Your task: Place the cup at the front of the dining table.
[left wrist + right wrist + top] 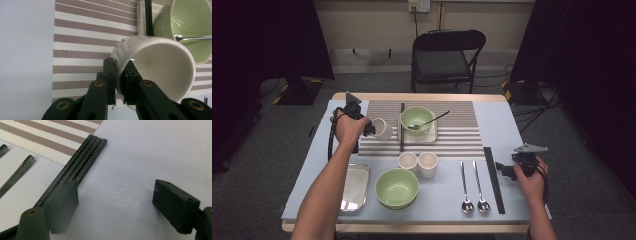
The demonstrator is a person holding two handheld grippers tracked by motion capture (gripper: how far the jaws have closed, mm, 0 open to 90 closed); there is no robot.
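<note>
No writing can be read on anything. The left gripper (pixel 120 82), arm stretched forward, clamps the wall of a tilted white cup (pixel 160 72) over the striped mat (pixel 82 37), just beside the green bowl (pixel 190 22). The right gripper (pixel 115 207) rests low with its jaws wide apart, empty, next to black chopsticks (pixel 82 157) on the pale blue table (pixel 150 150). A folding chair (pixel 447 55) stands behind.

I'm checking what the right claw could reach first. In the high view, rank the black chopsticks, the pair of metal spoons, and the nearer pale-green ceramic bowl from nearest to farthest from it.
1. Black chopsticks: just left of the right claw.
2. Pair of metal spoons: farther left, side by side.
3. Nearer pale-green ceramic bowl: farthest, left of centre at the table's front.
</note>
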